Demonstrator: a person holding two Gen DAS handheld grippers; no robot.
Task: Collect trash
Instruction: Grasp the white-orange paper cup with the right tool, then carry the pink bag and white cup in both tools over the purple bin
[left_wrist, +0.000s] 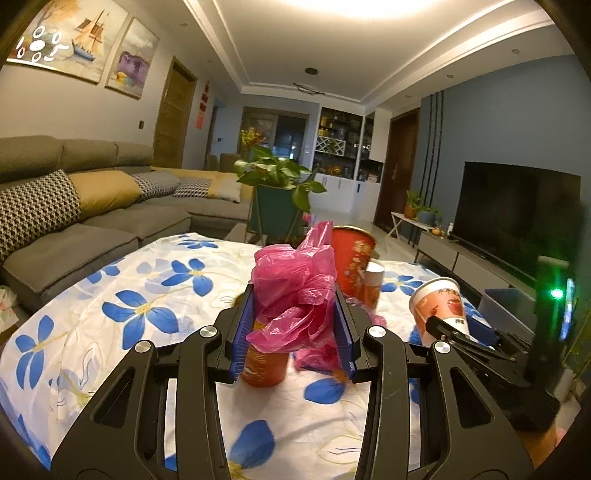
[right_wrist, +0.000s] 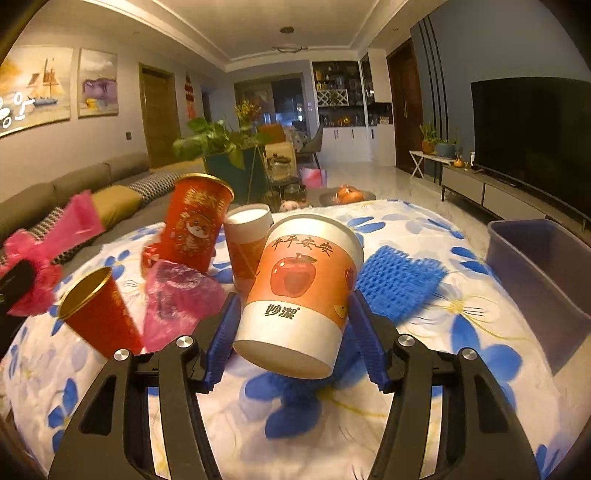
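Observation:
My left gripper (left_wrist: 293, 295) is shut on a crumpled pink plastic bag (left_wrist: 295, 280), held above the flowered tablecloth (left_wrist: 147, 295). A small red cup (left_wrist: 266, 365) stands just beneath it. My right gripper (right_wrist: 293, 299) is shut on a white paper cup with an apple print (right_wrist: 299, 284), which tilts toward the camera. The left wrist view shows the same apple cup (left_wrist: 439, 306) at right, in the right gripper (left_wrist: 454, 332). A tall red cup (right_wrist: 195, 225), a white-and-orange cup (right_wrist: 247, 243), a tilted red cup with a gold rim (right_wrist: 99, 317) and another pink bag (right_wrist: 177, 291) are on the table.
A grey plastic bin (right_wrist: 543, 280) stands at the table's right edge, with a blue mesh pad (right_wrist: 399, 280) lying beside it. A grey sofa (left_wrist: 92, 221) runs along the left. A potted plant (left_wrist: 280, 177) is beyond the table and a TV (left_wrist: 517, 210) is at right.

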